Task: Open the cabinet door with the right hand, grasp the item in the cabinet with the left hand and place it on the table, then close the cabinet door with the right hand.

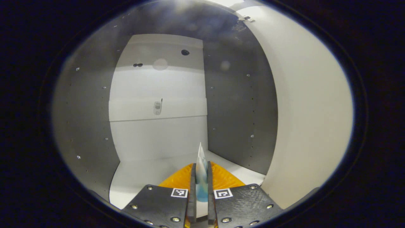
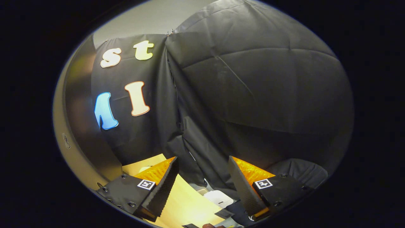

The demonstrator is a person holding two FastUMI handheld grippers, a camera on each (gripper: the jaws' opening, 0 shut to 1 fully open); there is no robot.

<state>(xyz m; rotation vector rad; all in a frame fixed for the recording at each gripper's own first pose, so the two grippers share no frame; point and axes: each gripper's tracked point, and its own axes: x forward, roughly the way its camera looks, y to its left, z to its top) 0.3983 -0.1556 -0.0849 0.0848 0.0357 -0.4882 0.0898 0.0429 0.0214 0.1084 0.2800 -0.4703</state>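
No readable writing shows on anything apart from the small square markers on the gripper bodies. In the left gripper view the cabinet (image 1: 240, 104) opens ahead of the tool, with dark side walls dotted with shelf-pin holes, a pale back panel and a white floor; its pale door (image 1: 310, 104) stands swung open to the right of the fingers. Inside it, the left gripper (image 1: 201, 186) is clamped on a thin, flat blue-and-white packet (image 1: 200, 172), both fingers pressing its faces, the packet standing upright on edge with its pointed top rising above the fingertips, over the cabinet floor. In the right gripper view the right gripper (image 2: 202, 185) has its fingers spread wide apart and holds nothing; below and between them lies a wooden tabletop (image 2: 186, 205), with a small white device (image 2: 219, 199) just ahead.
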